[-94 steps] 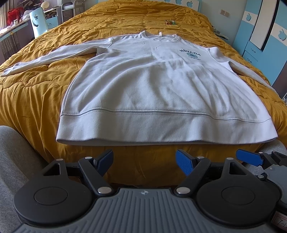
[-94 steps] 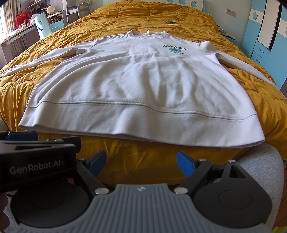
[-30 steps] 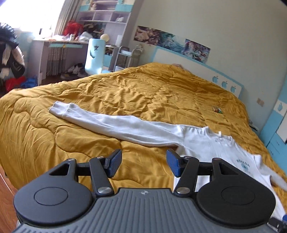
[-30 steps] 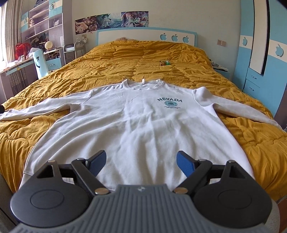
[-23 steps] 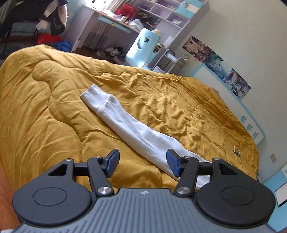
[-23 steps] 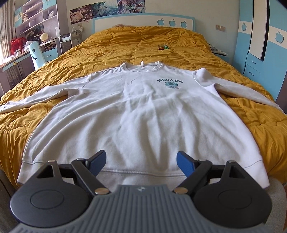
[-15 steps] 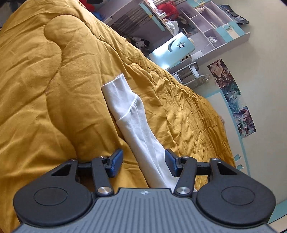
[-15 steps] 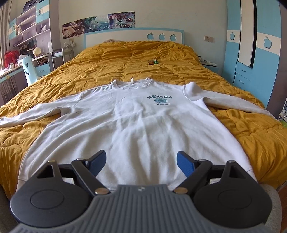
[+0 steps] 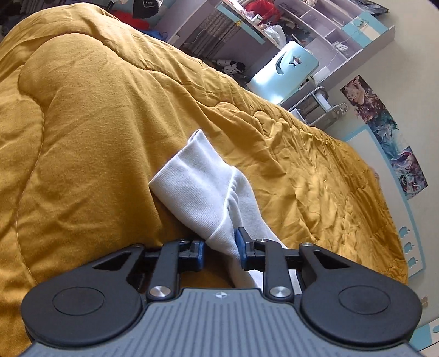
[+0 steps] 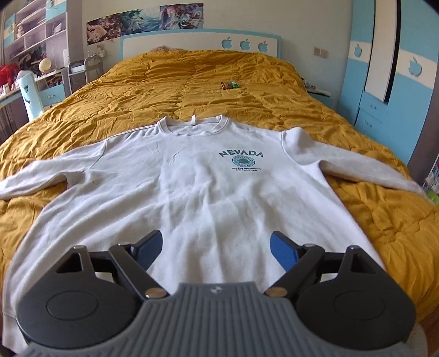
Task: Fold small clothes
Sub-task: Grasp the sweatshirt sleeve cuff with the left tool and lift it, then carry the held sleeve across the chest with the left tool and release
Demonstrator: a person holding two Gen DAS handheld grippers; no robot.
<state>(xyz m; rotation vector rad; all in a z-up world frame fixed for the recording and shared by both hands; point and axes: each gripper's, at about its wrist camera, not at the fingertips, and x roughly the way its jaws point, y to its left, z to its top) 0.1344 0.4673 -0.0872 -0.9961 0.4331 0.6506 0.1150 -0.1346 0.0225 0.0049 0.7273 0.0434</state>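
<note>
Sweatshirt spread flat, front up, on mustard bed quilt.

White, with NEVADA print on chest, collar toward headboard, both sleeves stretched out sideways. Left tongs narrowed around left sleeve cuff, 2 blue pads touching the ribbed fabric on either side, cuff bunched and lifted slightly off quilt. Right tongs spread wide, hovering above lower body of sweatshirt, pinching nothing. Small green packet farther up bed, well apart from collar. Pale blue chair and shelves beyond bed edge.
</note>
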